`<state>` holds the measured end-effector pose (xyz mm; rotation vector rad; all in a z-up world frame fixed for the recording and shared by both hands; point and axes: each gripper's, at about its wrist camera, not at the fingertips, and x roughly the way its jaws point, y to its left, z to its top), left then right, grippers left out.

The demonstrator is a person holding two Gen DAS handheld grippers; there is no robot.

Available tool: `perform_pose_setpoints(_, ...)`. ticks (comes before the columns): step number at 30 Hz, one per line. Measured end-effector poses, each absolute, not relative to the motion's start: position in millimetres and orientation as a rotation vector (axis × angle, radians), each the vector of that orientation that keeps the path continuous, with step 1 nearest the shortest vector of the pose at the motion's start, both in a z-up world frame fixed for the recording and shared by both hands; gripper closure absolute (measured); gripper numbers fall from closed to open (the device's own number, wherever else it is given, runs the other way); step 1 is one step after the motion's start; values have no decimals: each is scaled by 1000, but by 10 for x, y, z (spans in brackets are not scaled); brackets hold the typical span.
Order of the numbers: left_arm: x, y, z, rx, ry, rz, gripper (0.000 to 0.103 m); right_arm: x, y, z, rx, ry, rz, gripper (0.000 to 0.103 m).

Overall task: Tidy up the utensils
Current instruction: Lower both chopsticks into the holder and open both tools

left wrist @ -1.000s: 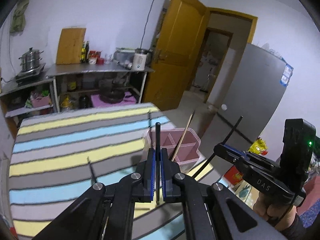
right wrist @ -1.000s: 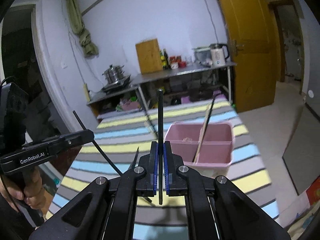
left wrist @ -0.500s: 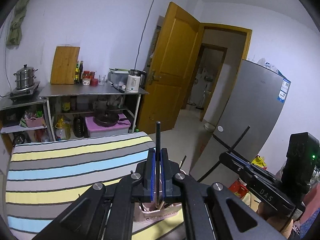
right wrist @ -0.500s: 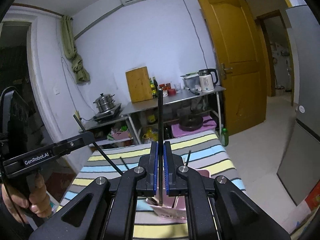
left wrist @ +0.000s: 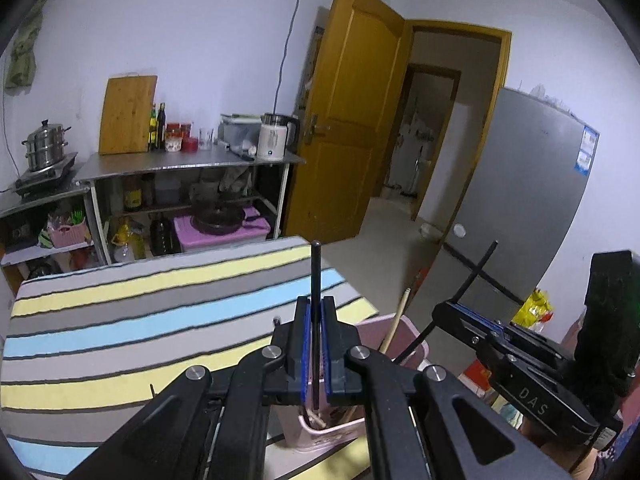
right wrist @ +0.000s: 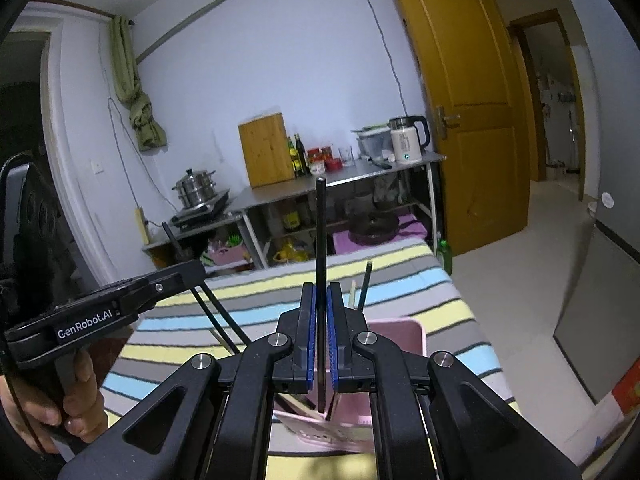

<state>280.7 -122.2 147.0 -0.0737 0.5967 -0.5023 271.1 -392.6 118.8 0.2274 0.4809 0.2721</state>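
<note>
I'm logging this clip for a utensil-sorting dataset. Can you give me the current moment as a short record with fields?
left tool: shut on a black chopstick, held upright
right tool: shut on another black chopstick, also upright
holder: pink utensil box, below both tools
holder contents: a pale chopstick and a dark one lean inside
surface: striped tablecloth
stage: both chopsticks above the box, not yet released
</note>
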Motion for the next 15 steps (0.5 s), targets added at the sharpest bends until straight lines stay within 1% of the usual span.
perform_pose_setpoints(4,2844,-1238,1279,-59,632,-502,98,2756,-3908,1006,221,520,274,98)
perform_pose_setpoints(11,2826,-1245,1128,-41,656,-498,97,2754,-3921,969,219,531,272,98)
perform_pose_setpoints(12,2812,-1235,1136,-42,654,-499,95,2752,-3926,974,221,533,273,98)
perform_pose_setpoints(14,2772,-1210,1162,-49,646,-505,88,2742,-3923,987,218,536,274,98)
perform_pose_setpoints(15,2747,-1189,1180,-54,640,-510,83,2744,-3925,994,219,539,275,98)
